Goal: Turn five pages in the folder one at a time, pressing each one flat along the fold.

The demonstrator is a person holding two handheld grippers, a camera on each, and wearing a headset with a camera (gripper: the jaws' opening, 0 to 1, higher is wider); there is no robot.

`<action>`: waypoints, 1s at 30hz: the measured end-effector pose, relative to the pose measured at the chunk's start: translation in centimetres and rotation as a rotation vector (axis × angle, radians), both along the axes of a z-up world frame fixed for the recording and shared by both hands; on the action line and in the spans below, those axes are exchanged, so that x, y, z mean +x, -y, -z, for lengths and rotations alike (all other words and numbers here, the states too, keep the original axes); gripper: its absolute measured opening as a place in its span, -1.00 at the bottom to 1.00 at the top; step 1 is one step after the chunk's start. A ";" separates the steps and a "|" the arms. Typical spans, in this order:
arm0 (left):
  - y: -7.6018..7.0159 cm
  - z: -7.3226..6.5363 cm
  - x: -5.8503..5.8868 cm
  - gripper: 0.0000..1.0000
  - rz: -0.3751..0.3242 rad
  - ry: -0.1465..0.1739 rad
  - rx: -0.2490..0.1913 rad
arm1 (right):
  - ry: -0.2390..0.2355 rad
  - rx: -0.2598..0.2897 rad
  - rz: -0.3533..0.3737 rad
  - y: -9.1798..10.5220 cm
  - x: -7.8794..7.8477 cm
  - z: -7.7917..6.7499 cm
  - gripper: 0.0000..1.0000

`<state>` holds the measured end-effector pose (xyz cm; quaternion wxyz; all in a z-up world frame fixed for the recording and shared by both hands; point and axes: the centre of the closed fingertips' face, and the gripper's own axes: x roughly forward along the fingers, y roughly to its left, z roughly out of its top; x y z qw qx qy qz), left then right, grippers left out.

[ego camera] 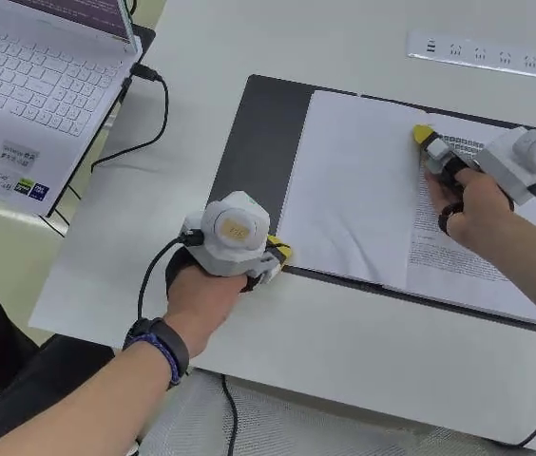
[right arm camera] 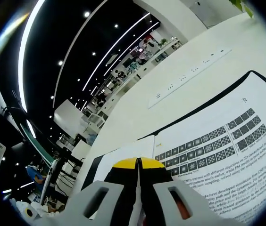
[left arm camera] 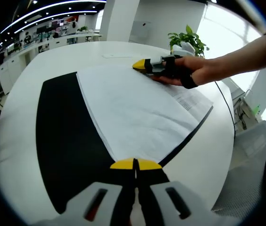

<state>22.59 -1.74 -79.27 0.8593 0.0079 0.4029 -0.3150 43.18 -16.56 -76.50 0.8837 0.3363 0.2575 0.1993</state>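
The left tool (ego camera: 277, 252) has a white body and yellow tips, and the right tool (ego camera: 425, 135) has the same colours. Ahead of the left tool's tips lies the black folder (ego camera: 258, 142), its open left-hand page (ego camera: 354, 180) plain white. Under the right tool, the printed page (right arm camera: 208, 141) is white with black text and rows of small black-and-white chequered squares. The worktop (ego camera: 344, 38) around both tools is white. Beyond the left tool, a black cable (ego camera: 159, 114) meets a white-keyed laptop (ego camera: 21, 85).
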 end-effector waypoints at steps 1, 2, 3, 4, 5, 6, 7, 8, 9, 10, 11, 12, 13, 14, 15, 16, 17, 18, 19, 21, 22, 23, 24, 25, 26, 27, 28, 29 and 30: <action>0.0 0.0 0.0 -1.00 0.001 0.002 -0.001 | 0.000 0.001 -0.001 0.0 -0.3 0.0 -1.00; 0.0 0.0 0.0 -1.00 0.002 0.005 -0.003 | -0.001 0.001 -0.005 0.1 0.3 0.0 -1.00; 0.0 0.0 0.0 -1.00 0.002 0.006 -0.004 | -0.001 0.000 -0.007 0.0 0.2 0.0 -1.00; 0.0 0.0 0.0 -1.00 0.004 0.008 -0.005 | -0.002 -0.002 -0.009 -0.1 -0.4 -0.2 -1.00; 0.0 0.0 0.0 -1.00 0.004 0.009 -0.005 | -0.002 -0.003 -0.010 -0.2 -0.7 -0.3 -1.00; 0.0 0.0 0.0 -1.00 0.004 0.010 -0.006 | -0.003 -0.004 -0.010 -0.3 -1.1 -0.4 -1.00; 0.0 0.0 0.0 -1.00 0.003 0.010 -0.007 | -0.004 -0.004 -0.010 -0.4 -1.4 -0.5 -1.00; 0.0 0.0 0.1 -1.00 0.003 0.011 -0.008 | -0.005 -0.005 -0.011 -0.5 -1.7 -0.6 -1.00; 0.0 0.0 0.1 -1.00 0.002 0.012 -0.009 | -0.007 -0.006 -0.014 -0.5 -2.2 -0.6 -1.00; 0.0 0.0 0.1 -1.00 0.003 0.014 -0.008 | -0.008 -0.005 -0.015 -0.6 -2.5 -0.7 -1.00; 0.0 0.0 0.0 -1.00 0.006 0.017 -0.008 | -0.007 -0.001 -0.018 -0.6 -3.0 -0.6 -1.00; 0.0 0.0 0.0 -1.00 0.006 0.019 -0.009 | -0.004 0.003 -0.021 -0.6 -3.3 -0.6 -1.00; 0.0 0.0 0.1 -1.00 0.004 0.020 -0.012 | -0.001 0.009 -0.019 -0.6 -3.6 -0.7 -1.00; 0.0 0.0 0.1 -1.00 0.004 0.020 -0.014 | 0.002 0.014 -0.014 -0.4 -3.8 -0.6 -1.00; 0.0 0.0 0.1 -1.00 0.004 0.020 -0.015 | 0.005 0.016 -0.013 -0.4 -4.1 -0.6 -1.00; 0.0 0.0 0.1 -1.00 0.005 0.021 -0.016 | 0.007 0.018 -0.016 -0.3 -4.4 -0.5 -1.00; 0.0 0.0 0.1 -1.00 0.005 0.022 -0.018 | 0.008 0.018 -0.019 -0.3 -4.7 -0.5 -1.00; 0.1 0.0 0.1 -1.00 0.005 0.022 -0.018 | 0.007 0.020 -0.020 -0.2 -4.9 -0.5 -1.00; 0.1 0.0 0.0 -1.00 0.006 0.023 -0.019 | 0.005 0.023 -0.021 -0.2 -5.2 -0.5 -1.00; 0.1 0.0 0.0 -1.00 0.005 0.024 -0.019 | 0.001 0.032 -0.022 -0.1 -5.7 -0.4 -1.00; 0.1 0.0 0.0 -1.00 0.004 0.025 -0.020 | 0.001 0.032 -0.023 -0.2 -6.0 -0.4 -1.00; 0.1 0.0 0.0 -1.00 0.004 0.026 -0.020 | 0.001 0.031 -0.026 -0.2 -6.2 -0.5 -1.00; 0.1 0.0 0.0 -1.00 0.003 0.027 -0.020 | 0.001 0.033 -0.028 -0.1 -6.6 -0.5 -1.00; 0.1 0.0 0.0 -1.00 0.003 0.029 -0.020 | -0.001 0.035 -0.027 -0.1 -6.8 -0.4 -1.00; 0.1 0.0 0.0 -1.00 0.003 0.032 -0.019 | -0.001 0.038 -0.026 0.0 -7.0 -0.4 -1.00; 0.1 0.0 0.0 -1.00 0.002 0.033 -0.019 | -0.001 0.039 -0.026 0.0 -7.2 -0.4 -1.00; 0.1 0.0 -0.1 -1.00 0.002 0.034 -0.018 | -0.002 0.040 -0.025 0.0 -7.4 -0.4 -1.00; 0.1 0.0 -0.1 -1.00 0.002 0.036 -0.018 | -0.002 0.039 -0.023 0.1 -7.6 -0.3 -1.00; 0.1 0.0 -0.1 -1.00 0.002 0.037 -0.019 | -0.003 0.040 -0.021 0.1 -7.8 -0.3 -1.00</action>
